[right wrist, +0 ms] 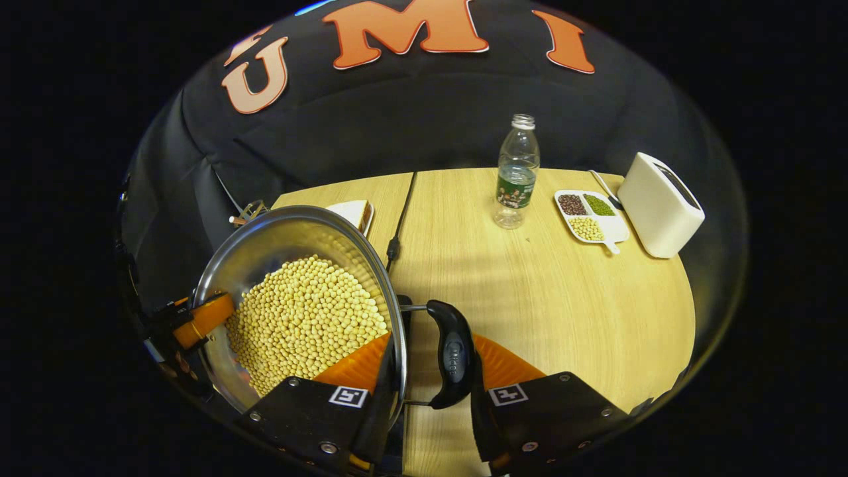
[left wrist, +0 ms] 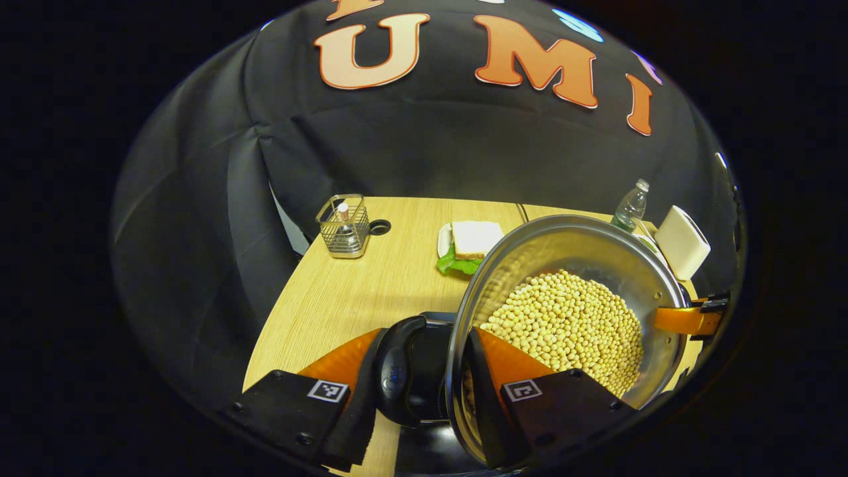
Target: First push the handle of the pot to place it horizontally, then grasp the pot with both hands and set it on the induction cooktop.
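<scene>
A steel pot point(left wrist: 583, 245) full of pale soybeans point(left wrist: 570, 324) is carried between both grippers over the wooden table point(right wrist: 563, 298). My left gripper point(left wrist: 430, 341) is shut across the pot's rim and its black side handle point(left wrist: 397, 368), one finger inside the pot and one outside. My right gripper point(right wrist: 430, 354) is shut the same way on the opposite black handle point(right wrist: 452, 358) and rim of the pot point(right wrist: 278, 232). Each gripper shows at the far rim in the other's view: right gripper point(left wrist: 689, 319), left gripper point(right wrist: 199, 319). A glossy black surface point(left wrist: 430, 454) lies under the pot's left side; I cannot tell if the pot rests on it.
A wire basket point(left wrist: 343, 226) and a sandwich on a plate point(left wrist: 474, 242) stand behind the pot. A water bottle point(right wrist: 517, 172), a divided dish of beans point(right wrist: 589, 215) and a white toaster point(right wrist: 659, 205) sit at the back right. A black cable point(right wrist: 401, 212) runs toward the pot.
</scene>
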